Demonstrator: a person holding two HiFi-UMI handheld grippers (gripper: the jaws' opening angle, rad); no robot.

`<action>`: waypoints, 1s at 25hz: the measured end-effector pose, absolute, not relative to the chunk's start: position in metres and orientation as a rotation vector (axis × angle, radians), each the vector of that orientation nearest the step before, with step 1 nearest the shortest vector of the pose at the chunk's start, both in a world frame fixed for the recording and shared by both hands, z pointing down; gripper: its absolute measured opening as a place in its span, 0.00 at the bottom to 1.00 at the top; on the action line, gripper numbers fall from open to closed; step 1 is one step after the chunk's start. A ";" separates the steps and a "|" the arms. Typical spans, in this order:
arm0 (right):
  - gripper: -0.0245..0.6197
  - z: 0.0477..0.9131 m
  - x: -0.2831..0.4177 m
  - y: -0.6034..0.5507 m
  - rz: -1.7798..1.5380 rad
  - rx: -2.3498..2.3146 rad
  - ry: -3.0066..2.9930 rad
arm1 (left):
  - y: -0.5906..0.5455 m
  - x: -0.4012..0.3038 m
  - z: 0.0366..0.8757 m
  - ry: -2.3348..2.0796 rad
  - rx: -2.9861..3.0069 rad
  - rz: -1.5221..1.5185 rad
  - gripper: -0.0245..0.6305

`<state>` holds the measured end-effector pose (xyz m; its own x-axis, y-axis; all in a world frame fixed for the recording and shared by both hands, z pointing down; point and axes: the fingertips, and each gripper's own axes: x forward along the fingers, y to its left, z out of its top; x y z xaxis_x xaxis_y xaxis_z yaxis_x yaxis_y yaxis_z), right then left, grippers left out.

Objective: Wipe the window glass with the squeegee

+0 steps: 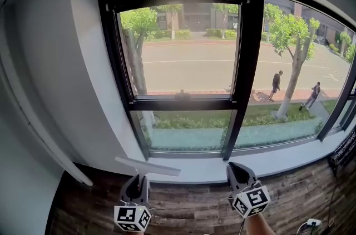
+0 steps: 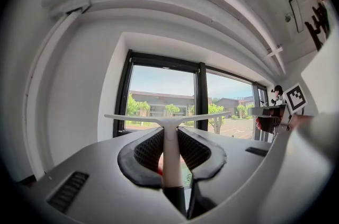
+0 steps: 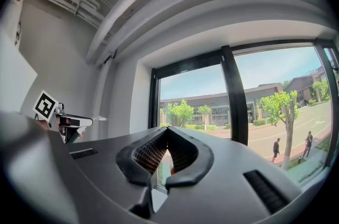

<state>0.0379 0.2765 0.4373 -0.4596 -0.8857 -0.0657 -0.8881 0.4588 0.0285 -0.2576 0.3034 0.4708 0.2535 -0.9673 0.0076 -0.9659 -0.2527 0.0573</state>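
- left gripper [image 2: 169,135] has its jaws clamped on the squeegee [image 2: 168,121], pinching the white handle [image 2: 170,164] just under the t-junction. my guess is that holding it this close to the head stops the blade [image 2: 137,117] swivelling once it's pushed on glass.
- the blade sits crossways above the jaws, roughly level, up in the air. in the head view it hovers low, in front of the sill [image 1: 289,155] and below the left-hand panes. as far as i can see it isn't touching anything.
- right gripper [image 3: 167,133] has its jaws pressed together at the tips with nothing between them. it's off to the right near the foot of the black centre post [image 1: 246,61], apart from the squeegee. reads to me like a spare hand parked out of the wiping path.
- window glass [image 1: 183,50]: the left section is split by a horizontal bar into an upper and a lower pane, with a wider pane right of the post. street, trees and a couple of people walking show through it. can't make out any smears or water from here.
- my read is that wiping hasn't started. the tool is gripped and ready but sits well below the upper pane.
- the next bit would call for lifting the blade to the top of a pane and laying its edge flat on the glass before pulling down.
- one thing to watch: the handle is thin, so if the blade lands at an angle it could twist in the jaws or skip.
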 end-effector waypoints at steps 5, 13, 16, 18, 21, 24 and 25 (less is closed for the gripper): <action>0.05 0.446 0.061 0.271 0.056 -1.547 2.683 | 0.312 -0.237 0.473 -1.933 2.419 -0.045 0.18; 0.05 0.452 0.082 0.253 0.019 -1.482 2.699 | 0.302 -0.203 0.473 -1.950 2.401 -0.038 0.18; 0.05 0.460 0.087 0.247 -0.019 -1.483 2.704 | 0.293 -0.196 0.474 -1.942 2.406 -0.040 0.18; 0.05 0.465 0.090 0.241 -0.024 -1.491 2.710 | 0.283 -0.193 0.476 -1.934 2.410 -0.037 0.18; 0.05 0.464 0.096 0.226 -0.010 -1.518 2.706 | 0.262 -0.192 0.478 -1.920 2.414 -0.046 0.18; 0.05 0.462 0.098 0.207 0.004 -1.542 2.698 | 0.237 -0.193 0.478 -1.905 2.416 -0.067 0.18; 0.05 0.462 0.099 0.199 0.009 -1.551 2.698 | 0.229 -0.194 0.478 -1.902 2.418 -0.074 0.18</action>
<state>0.0987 0.1992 0.4618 -0.5031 -0.8638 -0.0284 -0.8639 0.5035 -0.0099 -0.1941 0.2286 0.4779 0.2357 -0.9718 0.0021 -0.9687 -0.2348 0.0801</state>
